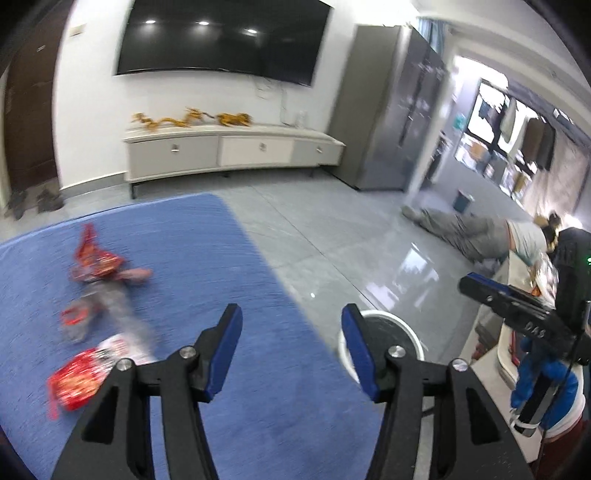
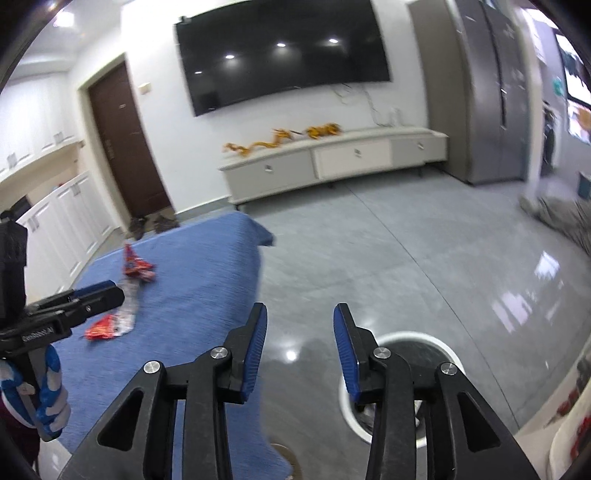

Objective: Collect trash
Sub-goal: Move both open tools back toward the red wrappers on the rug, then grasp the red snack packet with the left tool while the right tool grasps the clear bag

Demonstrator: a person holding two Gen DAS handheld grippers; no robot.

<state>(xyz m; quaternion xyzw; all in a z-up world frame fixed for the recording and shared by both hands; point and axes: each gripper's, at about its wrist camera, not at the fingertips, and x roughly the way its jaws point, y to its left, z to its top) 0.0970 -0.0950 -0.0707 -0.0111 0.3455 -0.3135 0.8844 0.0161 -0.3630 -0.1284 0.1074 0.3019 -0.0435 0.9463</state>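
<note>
Several red and silver snack wrappers lie on a blue rug: a red wrapper farthest off, a crumpled silver wrapper in the middle, and a red packet nearest. My left gripper hangs open and empty above the rug's right edge. A white round trash bin with a dark liner stands on the floor by the rug. Over its rim my right gripper is open with nothing between its fingers. The right wrist view also shows the wrappers and the left gripper near them.
A white TV cabinet with golden dragon figures stands against the far wall under a black TV. A grey fridge is to its right. A person's legs stretch across the glossy grey floor. A pale table edge is at right.
</note>
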